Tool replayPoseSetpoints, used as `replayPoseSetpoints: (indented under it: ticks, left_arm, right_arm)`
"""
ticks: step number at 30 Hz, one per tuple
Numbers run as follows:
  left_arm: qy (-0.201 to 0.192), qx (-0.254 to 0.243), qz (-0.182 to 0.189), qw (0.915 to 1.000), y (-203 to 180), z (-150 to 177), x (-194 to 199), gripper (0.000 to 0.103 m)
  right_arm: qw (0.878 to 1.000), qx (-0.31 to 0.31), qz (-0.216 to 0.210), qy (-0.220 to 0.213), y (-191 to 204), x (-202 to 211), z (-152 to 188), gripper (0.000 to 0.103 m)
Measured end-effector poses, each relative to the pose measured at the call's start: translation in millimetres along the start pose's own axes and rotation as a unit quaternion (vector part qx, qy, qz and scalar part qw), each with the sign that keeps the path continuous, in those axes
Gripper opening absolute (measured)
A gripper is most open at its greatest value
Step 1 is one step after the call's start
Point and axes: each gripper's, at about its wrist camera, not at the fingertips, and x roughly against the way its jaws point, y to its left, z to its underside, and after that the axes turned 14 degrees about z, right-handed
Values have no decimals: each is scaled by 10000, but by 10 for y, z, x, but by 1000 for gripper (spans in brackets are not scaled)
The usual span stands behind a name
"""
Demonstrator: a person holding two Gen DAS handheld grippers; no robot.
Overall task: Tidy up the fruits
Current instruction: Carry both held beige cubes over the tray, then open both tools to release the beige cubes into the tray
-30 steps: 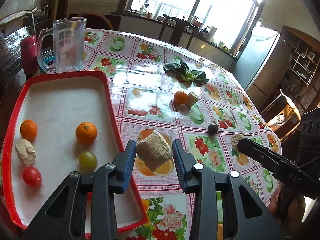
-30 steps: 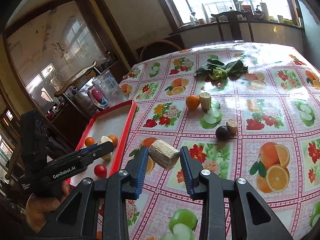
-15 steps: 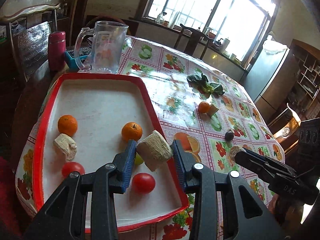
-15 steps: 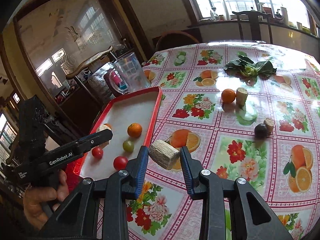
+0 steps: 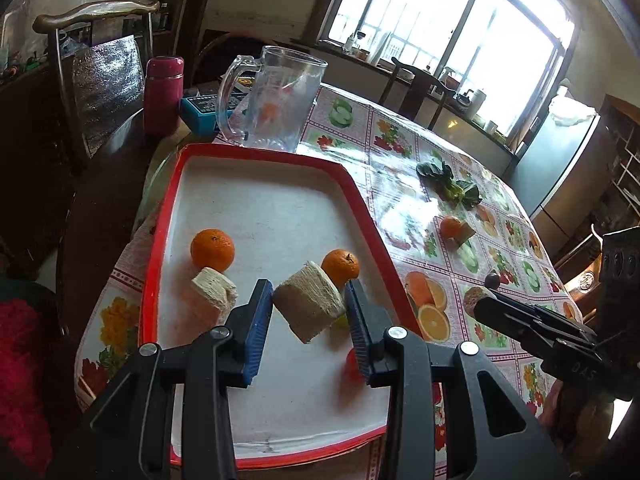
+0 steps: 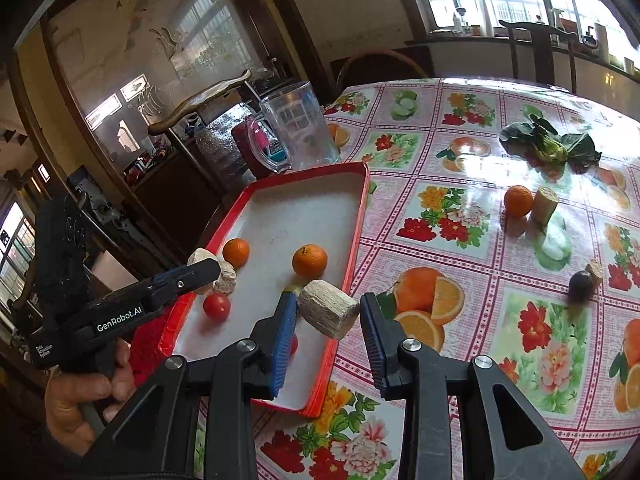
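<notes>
**Ana:** Floral oilcloth covers the table (image 6: 460, 184); big windows behind, and a red-rimmed tray (image 5: 360, 196) at the table's edge, beside a clear glass pitcher (image 5: 276, 100) and a red flask (image 5: 163, 92). What has the left gripper (image 5: 307, 286) got?

**Bo:** Its blue-padded fingers are partly closed and press both sides of a fibrous chunk (image 5: 308, 304), pale and cut flat at the ends; the chunk hangs tilted over the tray, in front of one mandarin (image 5: 341, 267).

**Ana:** And the right gripper (image 6: 328, 298)?

**Bo:** Much the same; it is closed about halfway on a second fibrous chunk (image 6: 328, 312), which sits just above the tray's rim on the side nearest the open table.

**Ana:** What lies in the tray?

**Bo:** A second mandarin (image 5: 212, 250) touching a loose chunk (image 5: 212, 292); a tomato (image 6: 216, 306); something small and green shows behind the left gripper's chunk, too hidden to name.

**Ana:** Still out on the cloth?

**Bo:** A third mandarin (image 6: 518, 200) just beside an upright chunk (image 6: 545, 204); nearer, a dark round fruit (image 6: 581, 284) against another stub (image 6: 595, 272); leafy greens (image 6: 552, 144) farther back, well apart from the tray.
</notes>
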Motion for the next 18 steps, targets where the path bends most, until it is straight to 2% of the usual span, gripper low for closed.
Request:
replayPoseSetpoints:
  ticks: [18]
  left_arm:
    - [99, -171, -490, 9986, 420, -423, -109, 35]
  right_arm:
    - [9990, 338, -22, 287, 409, -675, -492, 33]
